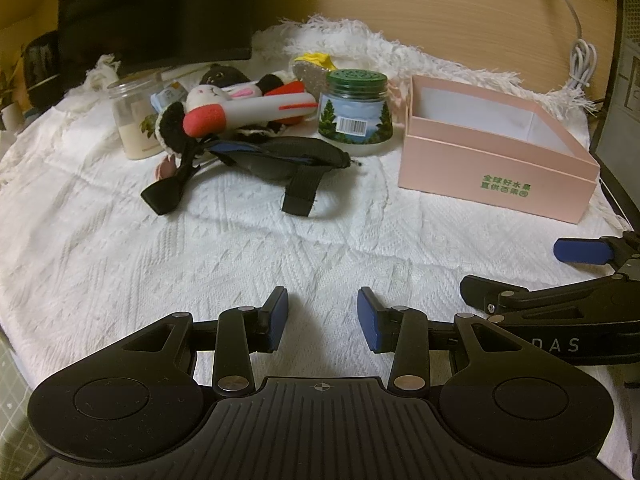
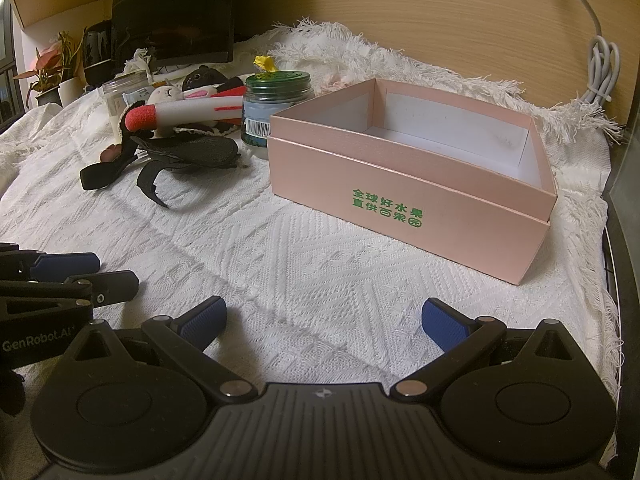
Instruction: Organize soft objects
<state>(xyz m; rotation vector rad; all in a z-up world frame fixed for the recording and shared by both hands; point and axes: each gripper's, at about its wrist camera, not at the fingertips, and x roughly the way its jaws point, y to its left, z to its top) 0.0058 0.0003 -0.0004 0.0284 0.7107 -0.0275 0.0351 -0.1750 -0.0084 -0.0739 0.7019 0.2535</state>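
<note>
The pink box (image 2: 408, 196) stands open on the white knitted cloth (image 2: 280, 264), with green characters on its front wall; its white inside holds nothing that I can see. To the left of the pink box, touching or almost touching its corner, stands a jar with green lid (image 2: 276, 108); farther left of the box lies the heap of soft things. In this heap I see a white tube toy with red ends (image 1: 256, 110), a small rabbit plush (image 1: 206, 94) just behind it, a dark plush (image 1: 224, 74) behind that, and a black strap pouch (image 1: 280, 158) in front, lying flat on the cloth; a clear jar (image 1: 134, 120) stands at the far left side of the heap. Something yellow (image 1: 316, 60) shows behind the green-lid jar; I cannot tell what it is.

The left gripper (image 1: 322, 318) waits low above the cloth, well before the pink box; its jaws stand apart with nothing between. The right gripper (image 2: 324, 320) is nearer to the box front; its jaws are spread wide and hold nothing.
</note>
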